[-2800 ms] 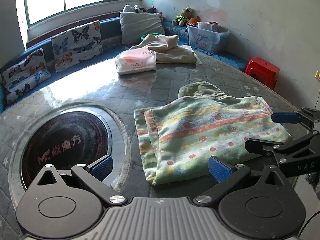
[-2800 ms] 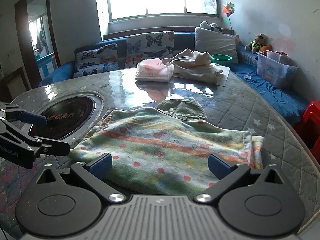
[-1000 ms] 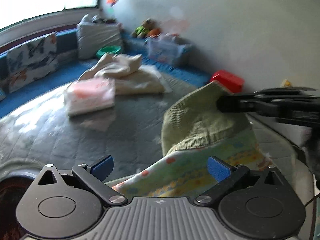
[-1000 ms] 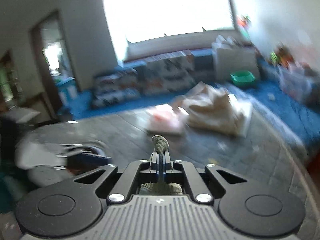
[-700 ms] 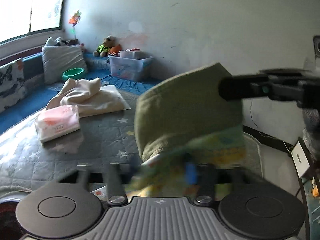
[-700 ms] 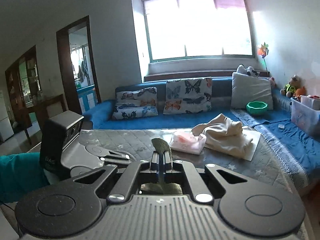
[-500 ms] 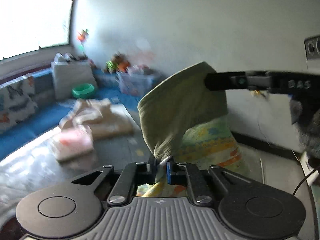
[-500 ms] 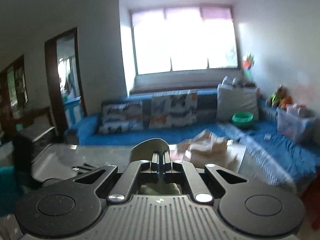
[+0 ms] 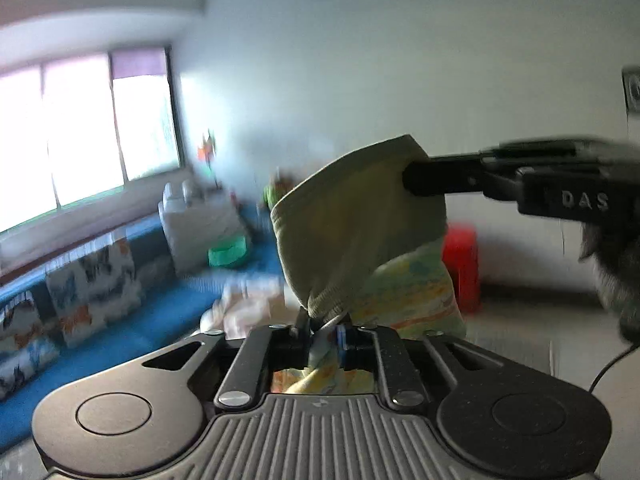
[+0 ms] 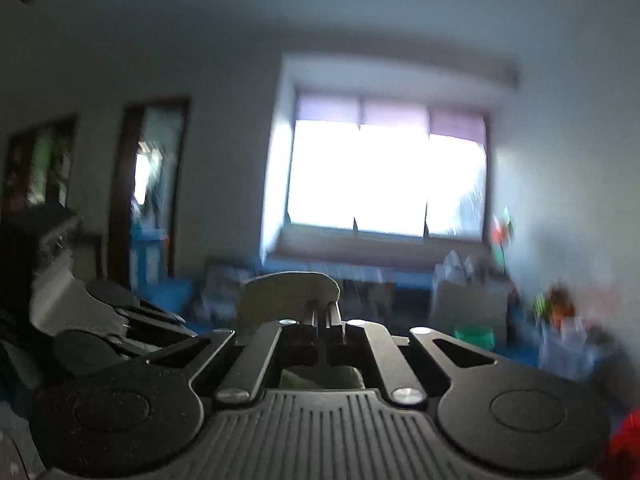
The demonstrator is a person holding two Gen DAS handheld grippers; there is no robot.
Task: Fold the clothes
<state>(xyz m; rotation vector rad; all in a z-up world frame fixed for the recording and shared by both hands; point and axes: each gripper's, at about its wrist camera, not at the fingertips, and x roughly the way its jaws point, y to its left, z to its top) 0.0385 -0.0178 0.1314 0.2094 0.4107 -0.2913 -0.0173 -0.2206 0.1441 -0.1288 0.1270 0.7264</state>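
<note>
**Garment up off the table, pinched at two points**

The small child's garment, olive-green ribbed cloth outside with a pastel striped and dotted lining, hangs in the air between my two tongs, in front of the white far wall. My judgement: light, soft, limp all through. It sags into a pouch between the grips and will not hold any line by itself. The ribbed edge looks grippy enough; the thin lining may slide. Best hold is on the green hem band or corners, where the cloth is doubled.

Left tongs: jaws nearly together but easing apart a little just now, with the lower green hem and a bunch of striped lining between the pads; the cloth is pinched there and stands up out of them. Right tongs: clenched tight on a fold of the green cloth, which pokes up just past the tips. In the left view they reach in from the right and grip the garment's upper corner.

Far off, blurred: bright window, blue bench with butterfly cushions, green bowl, red plastic stool at right.
</note>
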